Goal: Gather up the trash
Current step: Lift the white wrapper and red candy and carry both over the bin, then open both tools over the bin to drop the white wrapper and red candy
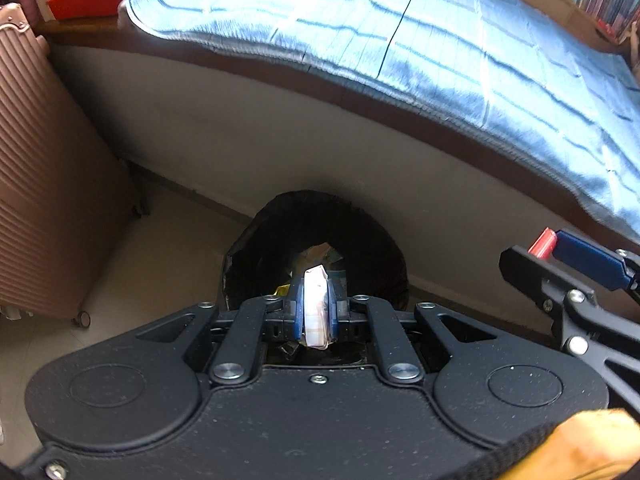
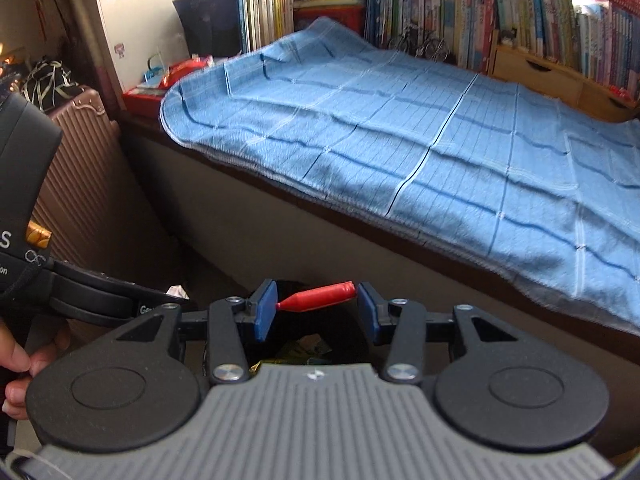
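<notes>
My left gripper (image 1: 316,304) is shut on a flattened white piece of paper trash (image 1: 315,300) with pink print, held upright between its blue pads. It hangs right over the mouth of a black-lined trash bin (image 1: 280,232) on the floor, where several wrappers lie inside. My right gripper (image 2: 318,308) is shut on a red cone-shaped plastic piece (image 2: 320,294), held crosswise between the pads, also above the trash bin (image 2: 344,332). In the left wrist view the right gripper (image 1: 552,248) and the red piece (image 1: 542,242) show at the right edge.
A low platform with a blue quilted mat (image 2: 400,140) runs behind the bin. A ribbed pink suitcase (image 1: 48,184) stands on the floor to the left. Bookshelves (image 2: 460,20) line the far wall. A crumpled white scrap (image 2: 176,291) lies near the suitcase. A hand (image 2: 16,368) holds the left gripper.
</notes>
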### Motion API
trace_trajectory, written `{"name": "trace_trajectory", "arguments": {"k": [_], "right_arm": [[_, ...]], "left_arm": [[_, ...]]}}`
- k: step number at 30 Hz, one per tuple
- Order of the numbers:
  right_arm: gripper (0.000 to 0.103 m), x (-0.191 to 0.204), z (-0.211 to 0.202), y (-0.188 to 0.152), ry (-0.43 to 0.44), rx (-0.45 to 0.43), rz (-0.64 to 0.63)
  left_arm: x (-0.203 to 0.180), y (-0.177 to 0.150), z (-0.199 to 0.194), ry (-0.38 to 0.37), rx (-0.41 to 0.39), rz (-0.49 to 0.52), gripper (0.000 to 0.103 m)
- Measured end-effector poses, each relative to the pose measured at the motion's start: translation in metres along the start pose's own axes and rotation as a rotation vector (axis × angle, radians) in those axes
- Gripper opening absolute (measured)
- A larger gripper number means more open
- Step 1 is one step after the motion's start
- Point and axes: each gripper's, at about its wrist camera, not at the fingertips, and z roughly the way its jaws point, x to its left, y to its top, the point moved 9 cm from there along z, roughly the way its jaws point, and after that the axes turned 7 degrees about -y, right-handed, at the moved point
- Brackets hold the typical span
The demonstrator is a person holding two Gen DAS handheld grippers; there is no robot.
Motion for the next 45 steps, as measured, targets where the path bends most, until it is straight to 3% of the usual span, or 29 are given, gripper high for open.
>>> {"name": "trace_trajectory", "arguments": {"k": [12, 22, 24, 26, 34, 38, 45], "right_arm": [[0.052, 0.020, 0.078, -0.027, 0.030, 0.129, -0.022], [0.054, 0.018, 0.118, -0.042, 0.011, 0.208, 0.087], [0.062, 0.018, 0.122, -0.044, 0.013, 0.219, 0.098], [0.063, 0.019, 0.124, -0.044, 0.019, 0.224, 0.101], [0.074, 0.017, 0.124, -0.046, 0.016, 0.246, 0.093], [0.081, 0.015, 0.120, -0.046, 0.012, 0.244, 0.086], [0.085, 0.015, 0.117, -0.044, 0.004, 0.242, 0.072]], "left_arm": [[0.034, 0.001, 0.077, 0.004, 0.112, -0.005, 0.012], [0.048, 0.003, 0.115, 0.004, 0.177, -0.014, 0.016], [0.048, 0.004, 0.118, -0.001, 0.187, -0.025, 0.023], [0.049, 0.005, 0.121, -0.003, 0.194, -0.034, 0.034], [0.054, 0.005, 0.120, 0.011, 0.208, -0.050, 0.055], [0.056, 0.006, 0.118, 0.057, 0.202, -0.023, 0.068], [0.060, 0.007, 0.114, 0.044, 0.199, -0.036, 0.073]]}}
